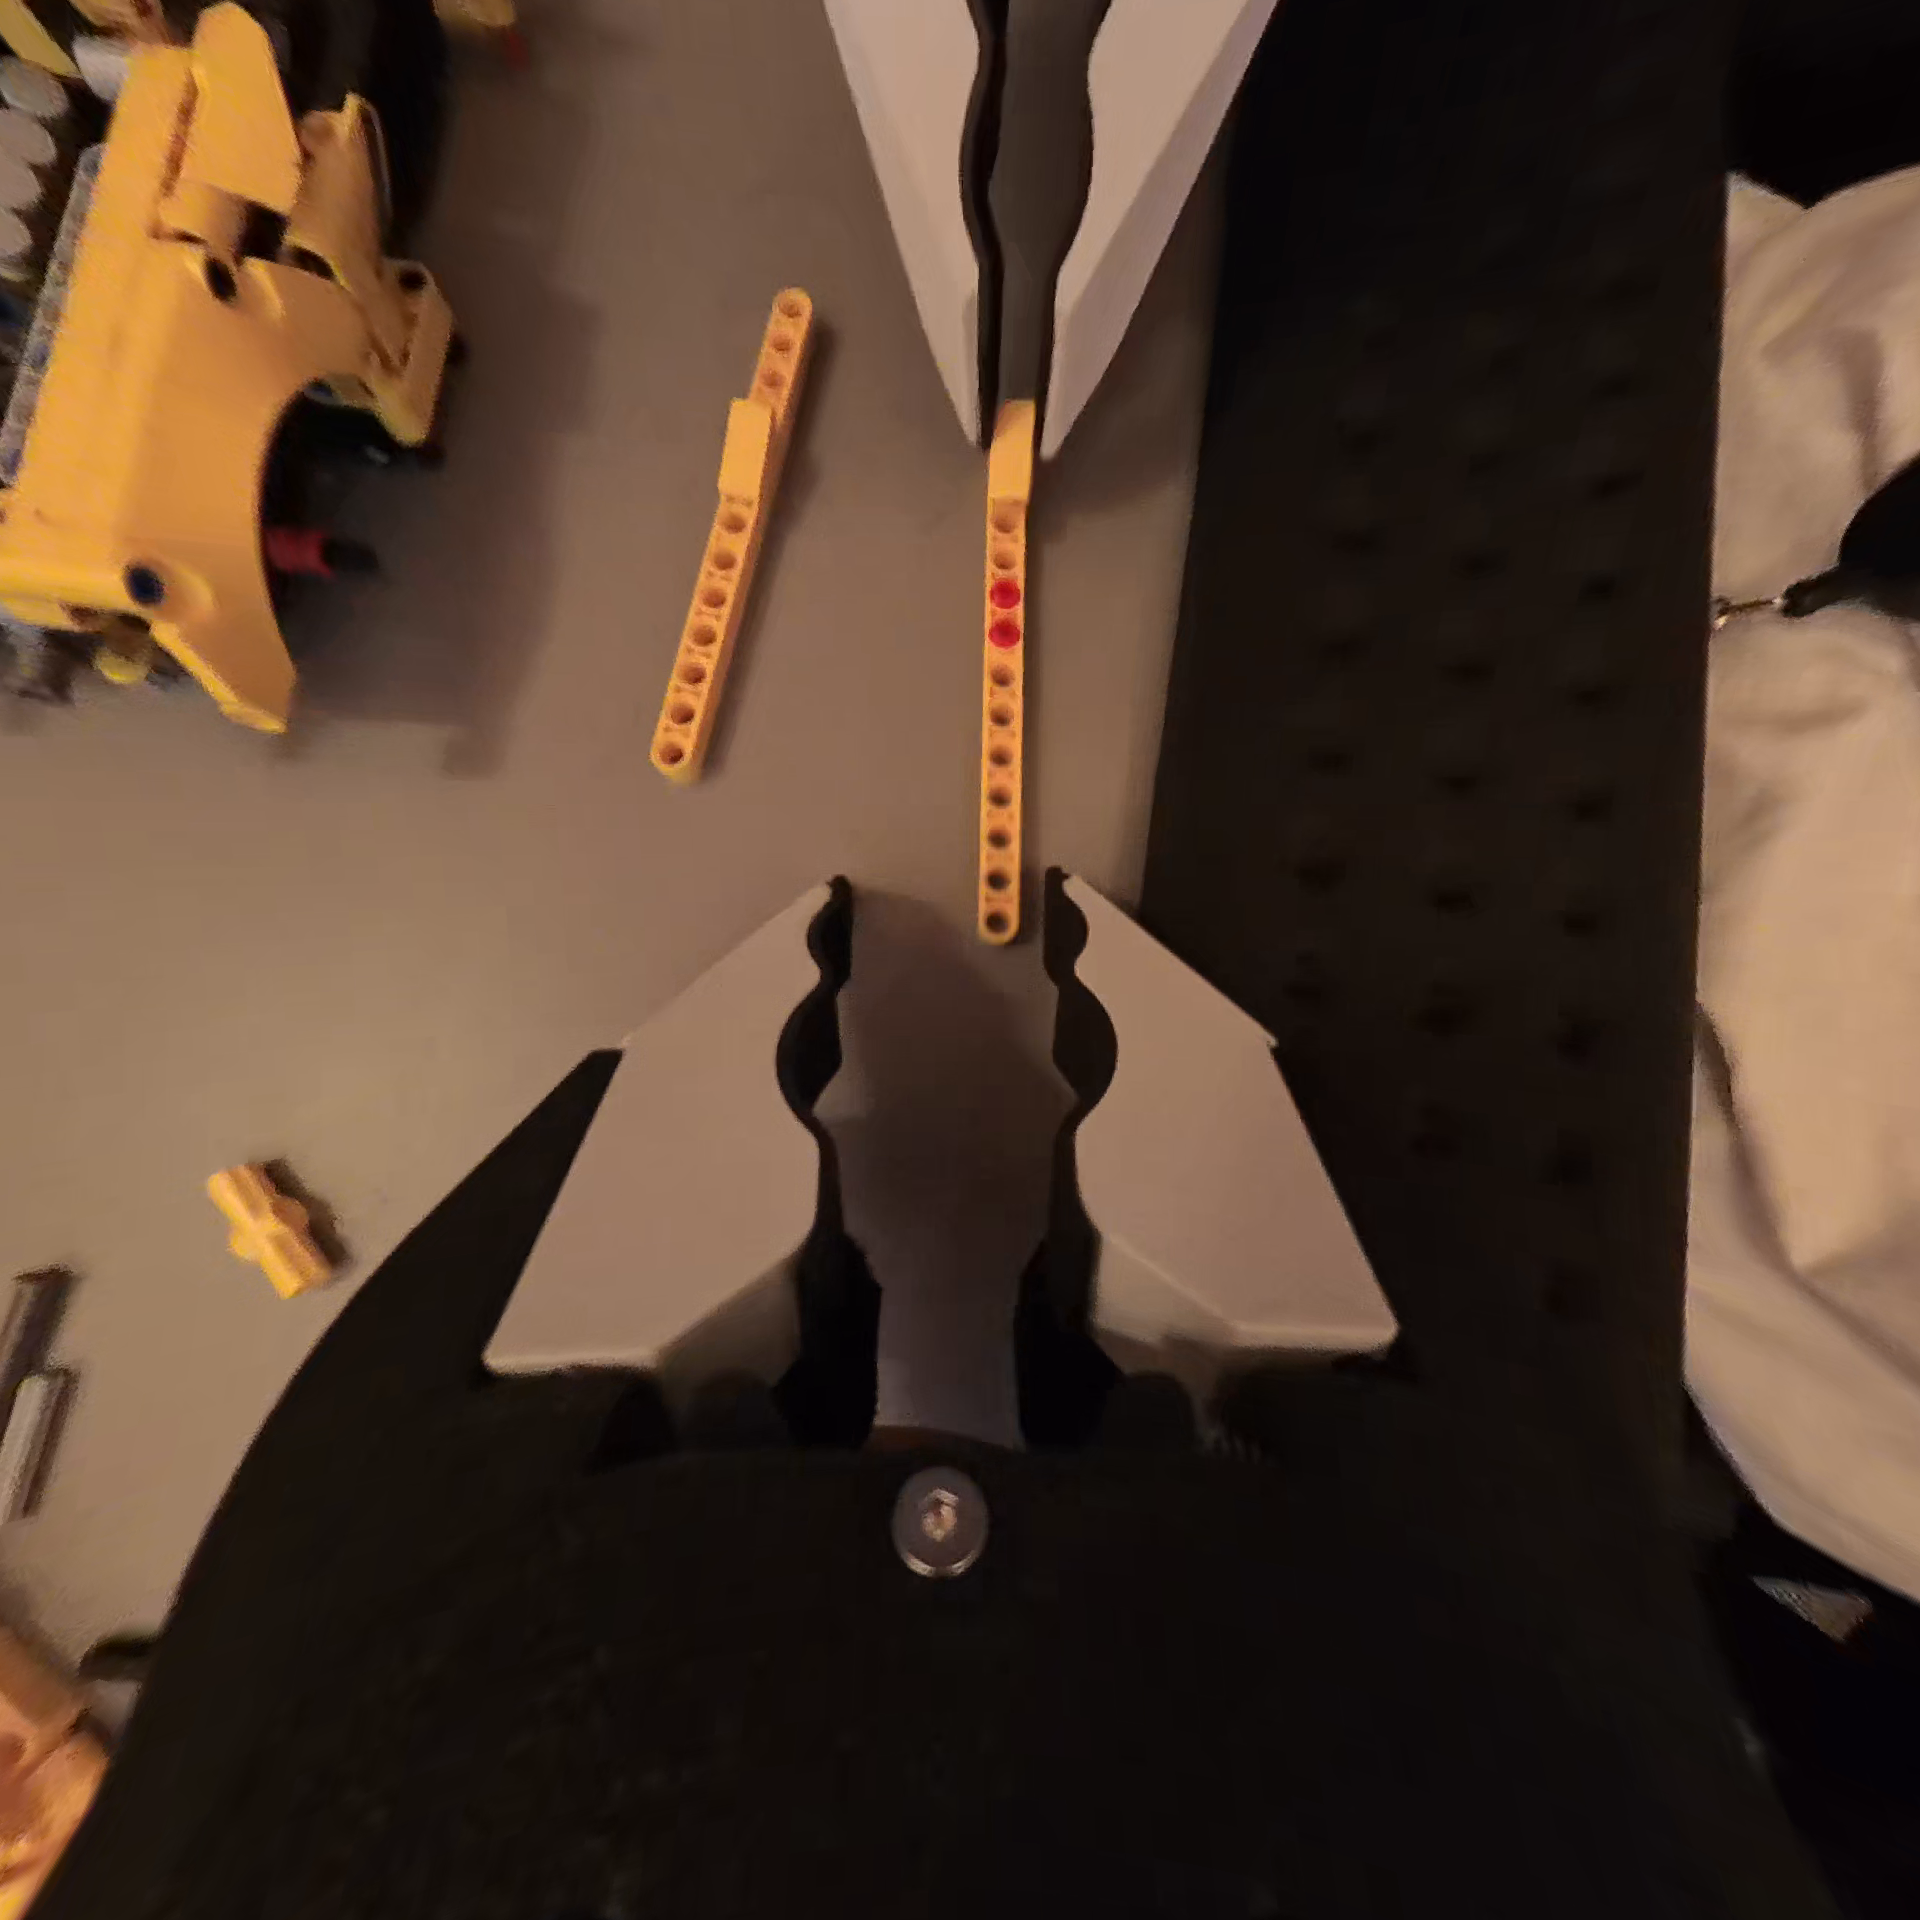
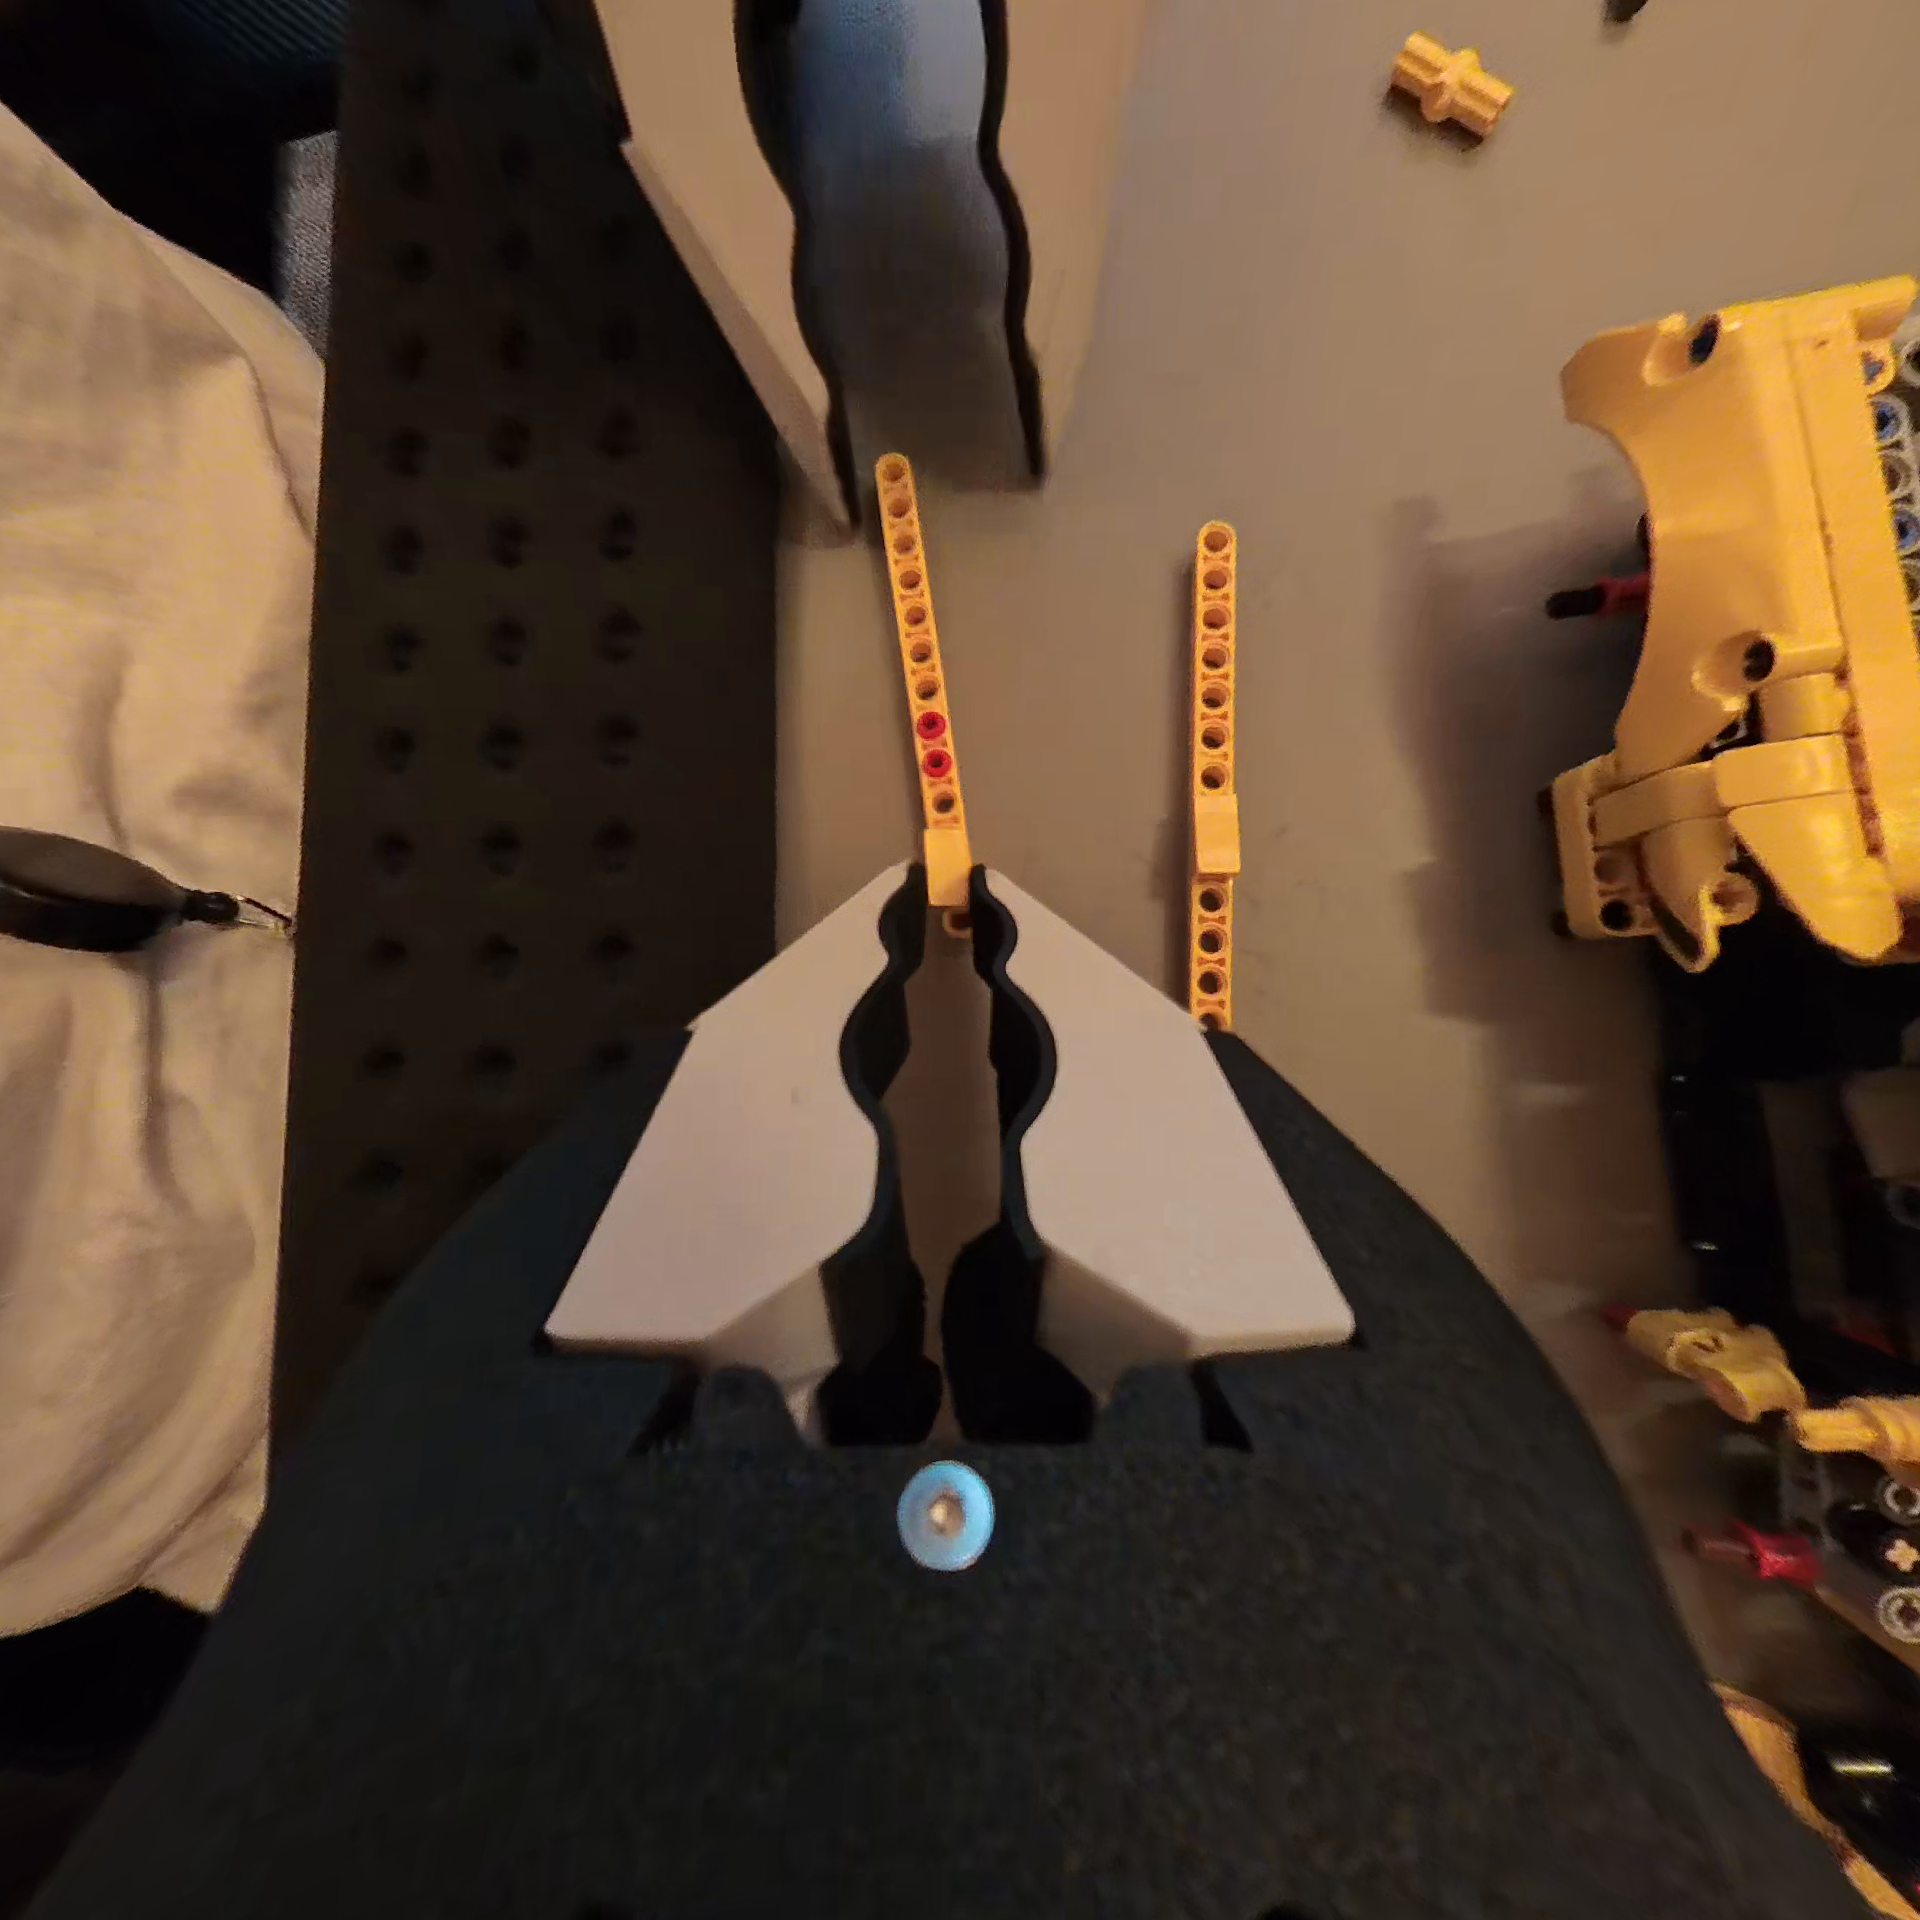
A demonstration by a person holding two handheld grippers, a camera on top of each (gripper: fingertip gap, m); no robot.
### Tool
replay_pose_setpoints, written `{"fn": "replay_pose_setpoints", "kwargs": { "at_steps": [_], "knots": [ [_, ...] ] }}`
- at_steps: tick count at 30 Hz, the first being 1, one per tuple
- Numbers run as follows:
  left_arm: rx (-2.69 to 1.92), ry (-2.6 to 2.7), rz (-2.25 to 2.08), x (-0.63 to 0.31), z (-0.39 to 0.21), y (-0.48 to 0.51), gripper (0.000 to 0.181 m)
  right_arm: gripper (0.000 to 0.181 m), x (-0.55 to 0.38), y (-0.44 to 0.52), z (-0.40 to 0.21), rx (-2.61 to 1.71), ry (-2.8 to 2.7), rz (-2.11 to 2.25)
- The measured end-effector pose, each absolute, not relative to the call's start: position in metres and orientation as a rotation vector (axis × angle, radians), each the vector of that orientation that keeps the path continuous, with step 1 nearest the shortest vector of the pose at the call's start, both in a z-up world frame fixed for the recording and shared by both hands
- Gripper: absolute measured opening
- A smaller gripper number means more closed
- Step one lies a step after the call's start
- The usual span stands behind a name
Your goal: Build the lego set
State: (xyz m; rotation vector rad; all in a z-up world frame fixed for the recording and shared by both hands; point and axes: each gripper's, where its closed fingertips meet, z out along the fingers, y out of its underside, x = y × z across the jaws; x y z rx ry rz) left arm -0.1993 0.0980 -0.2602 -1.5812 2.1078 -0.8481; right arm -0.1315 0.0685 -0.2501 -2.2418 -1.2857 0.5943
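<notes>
While the right gripper [image 2: 948, 899] pinches 1 end of a long yellow beam [image 2: 921, 665] carrying 2 red pins [image 2: 933, 744], the left gripper [image 1: 948, 899] stands parted and empty around its far end. A second yellow beam [image 1: 729, 540] lies just beside it on the grey table [image 1: 416, 935], near the yellow model [image 1: 177, 353].

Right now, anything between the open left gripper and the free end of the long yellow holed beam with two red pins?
Nothing visible. The left gripper is open, and the free end of the long yellow holed beam with two red pins lies just at its fingertips, bare grey table around it. The right gripper pinches the far end.
</notes>
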Motion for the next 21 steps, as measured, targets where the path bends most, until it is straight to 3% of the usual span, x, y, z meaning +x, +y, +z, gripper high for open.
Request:
{"fn": "replay_pose_setpoints", "kwargs": {
  "at_steps": [3, 7, 13, 21],
  "knots": [
    [-1.545, 2.123, -0.825, -0.194, -0.262, 0.095, 0.033, 0.007, -0.128, 0.069, -0.256, -2.261, -1.297, 0.563],
    [-1.5, 2.183, -0.823, -0.198, -0.262, 0.086, 0.007, 0.007, -0.129, 0.07, -0.257, -2.261, -1.283, 0.57],
    [-1.508, 2.159, -0.805, -0.192, -0.254, 0.092, 0.007, 0.006, -0.133, 0.07, -0.255, -2.236, -1.255, 0.589],
    [-1.47, 1.914, -1.227, -0.175, -0.198, 0.083, 0.007, 0.006, -0.14, 0.071, -0.245, -2.139, -1.15, 0.714]
  ]
}}
